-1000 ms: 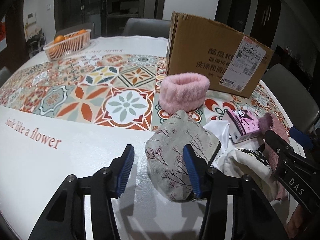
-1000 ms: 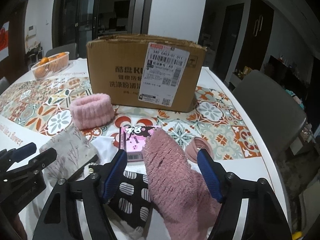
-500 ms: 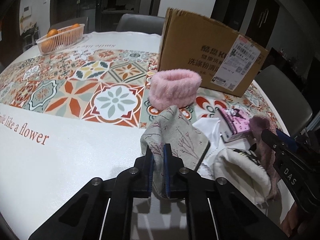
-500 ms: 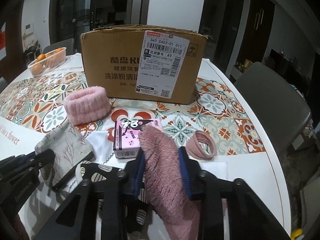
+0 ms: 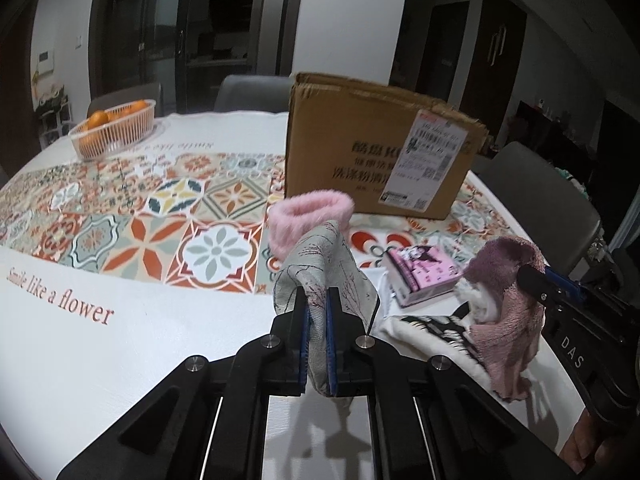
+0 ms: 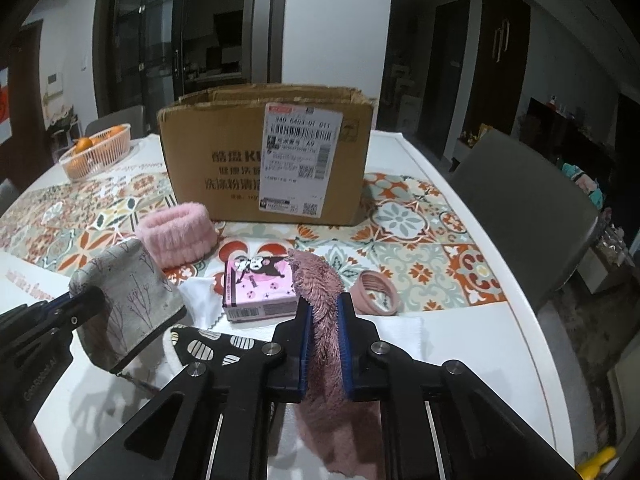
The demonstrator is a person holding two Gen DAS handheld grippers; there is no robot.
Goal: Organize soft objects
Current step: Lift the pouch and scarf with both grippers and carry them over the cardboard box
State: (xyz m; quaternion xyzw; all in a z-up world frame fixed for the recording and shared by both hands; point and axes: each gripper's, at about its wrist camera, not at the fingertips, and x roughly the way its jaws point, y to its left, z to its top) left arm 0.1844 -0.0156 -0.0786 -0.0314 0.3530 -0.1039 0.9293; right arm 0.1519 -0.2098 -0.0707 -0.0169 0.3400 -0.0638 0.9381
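My left gripper [image 5: 317, 312] is shut on a grey floral fabric pouch [image 5: 324, 264] and holds it above the table; the pouch also shows in the right wrist view [image 6: 128, 292]. My right gripper [image 6: 324, 320] is shut on a fuzzy mauve towel [image 6: 320, 292], lifted off the table, also seen in the left wrist view [image 5: 508, 280]. A pink fluffy headband [image 6: 176, 234] lies in front of the open cardboard box [image 6: 264, 160]. A black-and-white patterned cloth [image 6: 212, 350] lies below the grippers.
A pink tissue pack [image 6: 260, 288] and a pink coil of hair ties [image 6: 376, 294] lie on the patterned tablecloth. A basket of oranges [image 5: 114, 128] stands at the far left. Grey chairs [image 6: 524, 200] stand around the table. A white cloth [image 6: 400, 330] lies near the right edge.
Both grippers closed from open: the left on the grey pouch, the right on the mauve towel. Both have since lifted their items off the table.
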